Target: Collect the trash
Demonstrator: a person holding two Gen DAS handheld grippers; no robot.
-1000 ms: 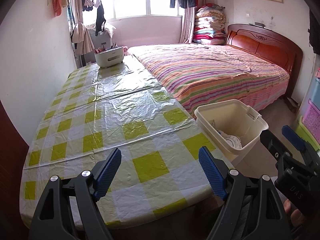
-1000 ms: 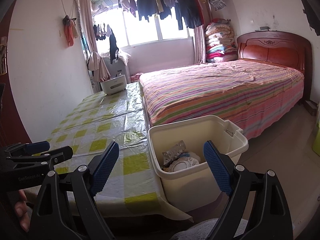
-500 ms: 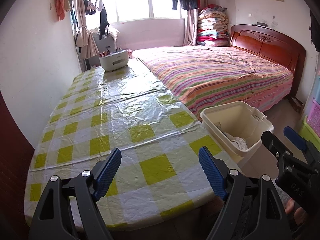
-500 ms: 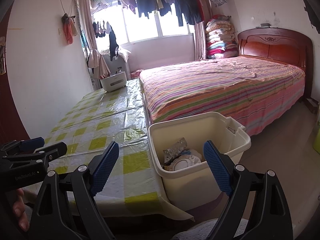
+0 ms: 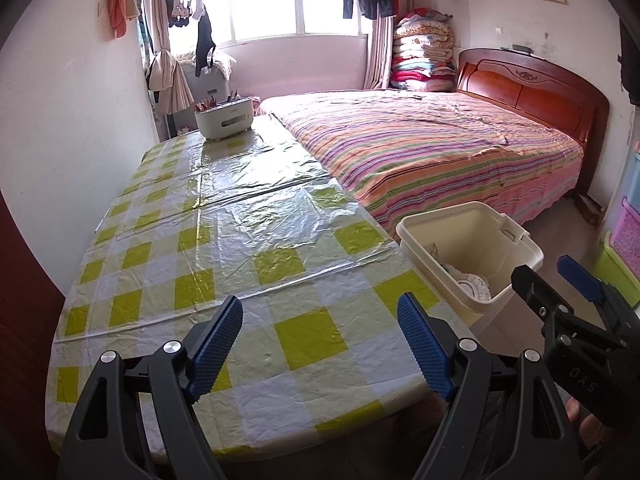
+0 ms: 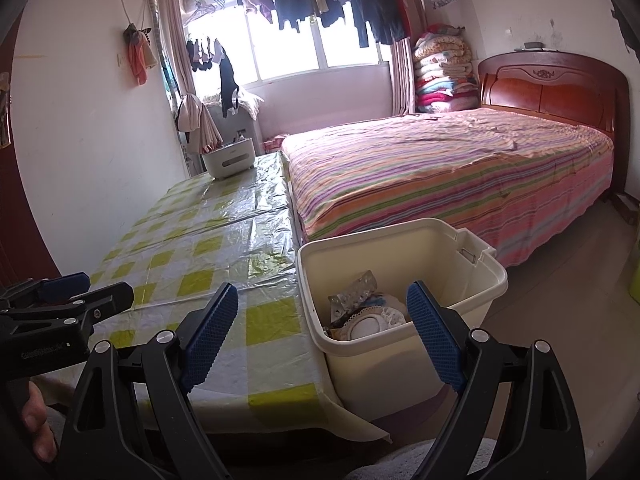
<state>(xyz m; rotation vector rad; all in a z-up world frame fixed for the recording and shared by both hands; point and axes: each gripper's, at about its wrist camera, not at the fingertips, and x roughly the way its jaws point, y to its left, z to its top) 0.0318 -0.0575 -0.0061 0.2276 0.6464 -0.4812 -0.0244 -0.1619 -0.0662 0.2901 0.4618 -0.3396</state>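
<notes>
- Since the earlier pictures nothing on the bench has moved; only the views have tipped a little.
- The left hand-held gripper and right hand-held gripper both gape apart, holding nothing.
- The trash, crinkly foil and white paper bits, lies inside the cream plastic bin beside the yellow-checked plastic-covered bench.
- A careless bump could tip the bin and spill it.

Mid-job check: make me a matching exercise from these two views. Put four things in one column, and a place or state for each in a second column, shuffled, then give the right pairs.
Things:
1. cream bin
2. white organizer box
3. folded blankets
4. left gripper

Places or states:
A. stacked in the corner beside the headboard
B. open, nothing between the pads, over the near end of the checked table
C. on the floor between table and bed, trash inside
D. at the far end of the table, near the window

Pairs: 1-C, 2-D, 3-A, 4-B
</notes>
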